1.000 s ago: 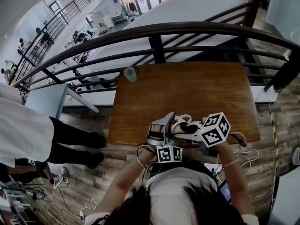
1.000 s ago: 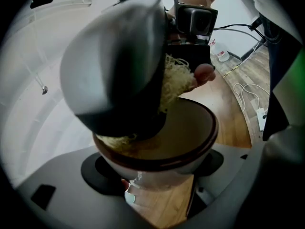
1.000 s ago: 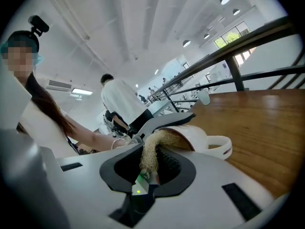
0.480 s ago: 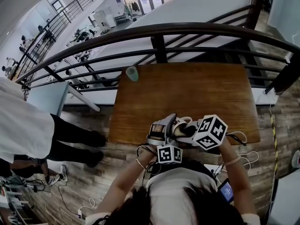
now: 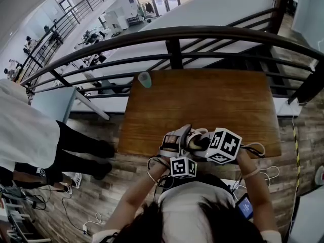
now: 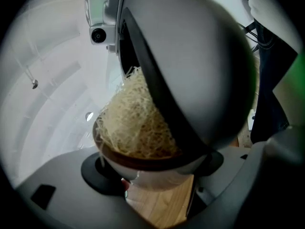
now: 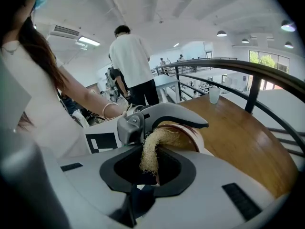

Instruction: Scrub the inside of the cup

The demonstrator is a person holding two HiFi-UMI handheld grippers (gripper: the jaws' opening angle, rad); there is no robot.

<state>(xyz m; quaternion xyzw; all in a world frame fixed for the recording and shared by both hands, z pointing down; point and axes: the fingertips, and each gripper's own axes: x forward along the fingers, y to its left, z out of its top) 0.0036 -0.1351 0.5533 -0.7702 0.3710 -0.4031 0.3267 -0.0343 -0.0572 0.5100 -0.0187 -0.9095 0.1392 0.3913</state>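
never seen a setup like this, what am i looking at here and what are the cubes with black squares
No robot here: a person is at a wooden table beside a railing, holding a two-jaw hand tool in each hand. The patterned cubes are parts of those tools. One picture comes from a camera on the person's head, looking down; the other two from cameras riding on each tool. The left gripper clamps a white cup with a brown inside. The right gripper pinches a straw-coloured fibre scrubber that reaches into that cup. A small pale cup stands alone at the table's far left corner. Someone in a white top stands nearby.
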